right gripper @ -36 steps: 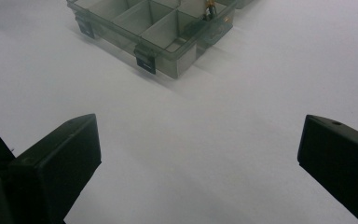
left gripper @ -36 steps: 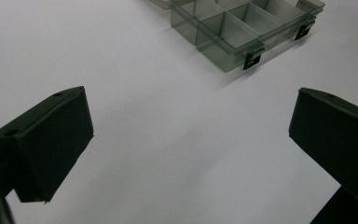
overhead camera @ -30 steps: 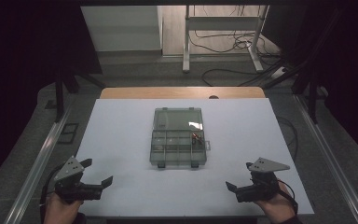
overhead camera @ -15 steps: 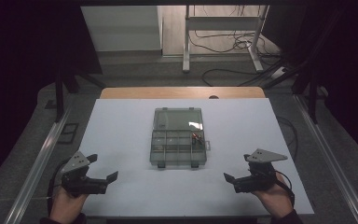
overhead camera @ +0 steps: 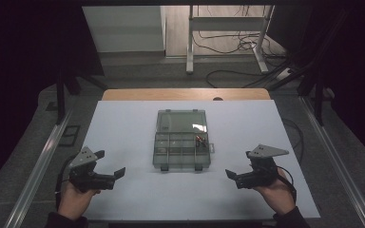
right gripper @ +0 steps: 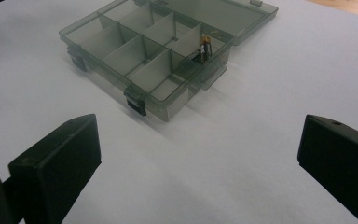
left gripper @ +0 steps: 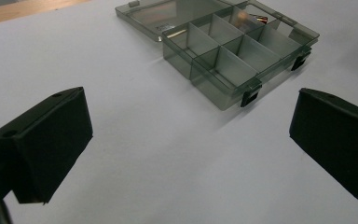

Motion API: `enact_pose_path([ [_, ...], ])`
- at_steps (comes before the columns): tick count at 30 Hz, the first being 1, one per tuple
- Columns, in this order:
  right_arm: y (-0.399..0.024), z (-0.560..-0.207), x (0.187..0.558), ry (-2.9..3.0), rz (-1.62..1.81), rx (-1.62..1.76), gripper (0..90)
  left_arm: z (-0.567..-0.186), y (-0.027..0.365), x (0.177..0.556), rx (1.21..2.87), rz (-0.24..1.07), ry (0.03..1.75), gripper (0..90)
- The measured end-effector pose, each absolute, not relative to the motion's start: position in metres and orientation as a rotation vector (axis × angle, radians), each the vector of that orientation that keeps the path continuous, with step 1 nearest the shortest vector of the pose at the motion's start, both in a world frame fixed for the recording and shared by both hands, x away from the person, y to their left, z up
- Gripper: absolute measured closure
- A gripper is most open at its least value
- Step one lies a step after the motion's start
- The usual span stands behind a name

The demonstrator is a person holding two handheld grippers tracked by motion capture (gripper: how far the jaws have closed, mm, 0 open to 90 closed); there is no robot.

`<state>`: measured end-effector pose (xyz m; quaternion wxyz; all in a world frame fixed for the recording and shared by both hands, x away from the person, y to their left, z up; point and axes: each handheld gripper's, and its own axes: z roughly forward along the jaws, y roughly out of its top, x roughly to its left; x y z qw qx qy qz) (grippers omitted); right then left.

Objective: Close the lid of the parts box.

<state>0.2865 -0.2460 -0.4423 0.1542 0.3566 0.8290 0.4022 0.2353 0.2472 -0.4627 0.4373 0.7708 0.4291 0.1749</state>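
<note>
My left gripper (overhead camera: 115, 174) and right gripper (overhead camera: 231, 175) hang near, jaws apart, either side of the open compartment box (overhead camera: 181, 147), holding nothing.

At the middle of the table (overhead camera: 123, 123) I see the compartment box (overhead camera: 181, 151), its lid (overhead camera: 180, 121) laid open behind it. A few small parts (overhead camera: 200, 140) lie in its rear right compartment. My left gripper (overhead camera: 108, 175) sits front-left of the box, my right gripper (overhead camera: 236, 176) front-right, both well apart from it.
</note>
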Motion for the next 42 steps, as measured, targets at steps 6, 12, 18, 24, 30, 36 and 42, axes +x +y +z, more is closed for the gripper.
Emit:
enact_pose_path([
  [6,-0.240,-0.442,0.295,2.388,1.147,1.007,0.0,-0.462,0.240,0.243,1.948,0.425,1.051,0.0],
  [12,-0.236,-0.439,0.302,2.386,1.161,1.006,0.0,-0.461,0.239,0.251,1.939,0.401,1.048,0.0],
  [18,-0.231,-0.438,0.310,2.384,1.169,1.008,0.0,-0.457,0.235,0.261,1.927,0.382,1.037,0.1],
  [24,-0.227,-0.435,0.317,2.379,1.181,1.006,0.0,-0.455,0.230,0.270,1.935,0.383,1.027,0.0],
  [30,-0.223,-0.433,0.325,2.380,1.183,1.013,0.0,-0.454,0.226,0.280,1.931,0.365,1.017,0.1],
  [36,-0.219,-0.433,0.334,2.388,1.169,1.019,0.0,-0.454,0.223,0.288,1.944,0.360,1.010,0.0],
  [42,-0.217,-0.434,0.345,2.397,1.151,1.046,0.0,-0.454,0.219,0.297,1.951,0.351,1.000,0.1],
])
